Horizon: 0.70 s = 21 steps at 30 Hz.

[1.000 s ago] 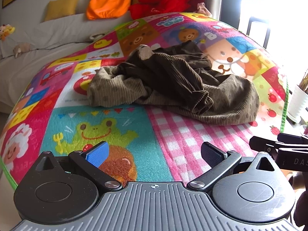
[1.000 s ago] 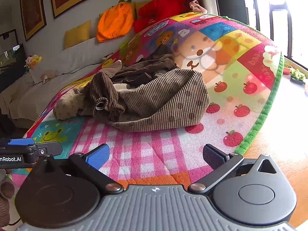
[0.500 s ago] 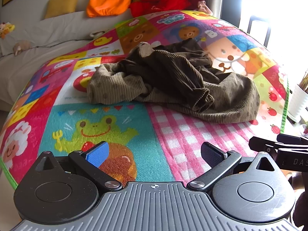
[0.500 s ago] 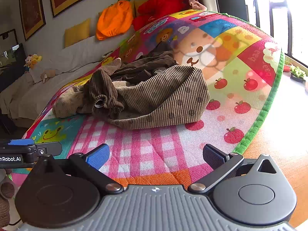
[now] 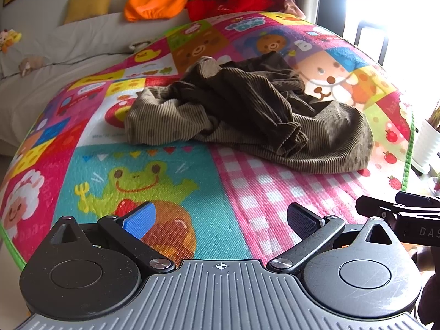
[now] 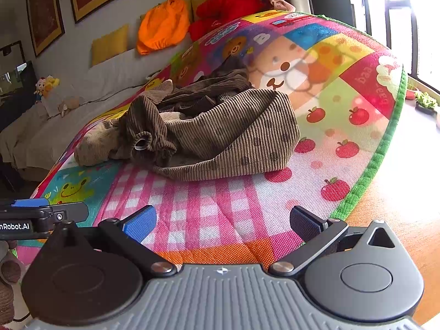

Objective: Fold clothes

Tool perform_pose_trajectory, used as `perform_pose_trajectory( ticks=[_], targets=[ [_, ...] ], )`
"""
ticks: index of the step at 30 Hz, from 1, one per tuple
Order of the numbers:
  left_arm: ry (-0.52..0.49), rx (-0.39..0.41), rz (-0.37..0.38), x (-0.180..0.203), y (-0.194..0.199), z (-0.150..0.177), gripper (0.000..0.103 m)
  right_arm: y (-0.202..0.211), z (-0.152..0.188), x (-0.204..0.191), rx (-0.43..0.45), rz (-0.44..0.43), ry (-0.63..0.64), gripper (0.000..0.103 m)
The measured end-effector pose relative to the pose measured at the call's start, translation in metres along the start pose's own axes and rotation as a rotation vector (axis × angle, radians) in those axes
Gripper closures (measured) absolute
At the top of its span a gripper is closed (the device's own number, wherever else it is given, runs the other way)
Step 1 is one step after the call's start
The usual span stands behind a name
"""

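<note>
Both grippers spread wide, holding nothing

The left gripper [image 5: 220, 220] and right gripper [image 6: 222, 221] sit side by side, level, each with its blue and black fingertips far apart; each one's fingers show at the edge of the other's view.

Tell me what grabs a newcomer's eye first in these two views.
The loud cartoon play mat fills both views, and a crumpled brown corduroy garment lies heaped in its middle, half on the pink checked patch. Behind it, against the wall, sit an orange pumpkin cushion and a red plush. Low in each view, the left tongs and right tongs stand open and empty, short of the cloth.
</note>
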<state>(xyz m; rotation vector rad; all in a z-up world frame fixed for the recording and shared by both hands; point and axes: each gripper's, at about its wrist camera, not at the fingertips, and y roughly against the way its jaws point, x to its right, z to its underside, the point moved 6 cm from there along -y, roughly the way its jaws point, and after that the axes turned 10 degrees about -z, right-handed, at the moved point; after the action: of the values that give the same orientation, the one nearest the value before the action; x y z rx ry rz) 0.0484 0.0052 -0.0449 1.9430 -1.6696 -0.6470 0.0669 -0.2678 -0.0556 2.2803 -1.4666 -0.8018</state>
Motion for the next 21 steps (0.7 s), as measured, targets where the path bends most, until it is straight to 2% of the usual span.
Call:
perform_pose_trajectory(
  ticks=[9,14,16,21],
  targets=[
    [0.0,-0.01,0.0,0.0,-0.004,-0.001,0.0,-0.004,0.0,-0.002,-0.01,-0.001,0.015,0.0],
    [-0.002,-0.034,0.017,-0.004,-0.016,-0.012,0.0,-0.009,-0.012,-0.002,-0.013,0.002,0.064,0.0],
    [0.009,-0.05,0.024,-0.009,-0.028,-0.025,0.0,-0.013,-0.022,0.0,-0.013,-0.001,0.085,0.0],
    [0.061,-0.021,0.014,-0.029,-0.061,-0.078,0.0,-0.036,-0.068,0.016,-0.004,-0.026,0.076,0.0]
  ],
)
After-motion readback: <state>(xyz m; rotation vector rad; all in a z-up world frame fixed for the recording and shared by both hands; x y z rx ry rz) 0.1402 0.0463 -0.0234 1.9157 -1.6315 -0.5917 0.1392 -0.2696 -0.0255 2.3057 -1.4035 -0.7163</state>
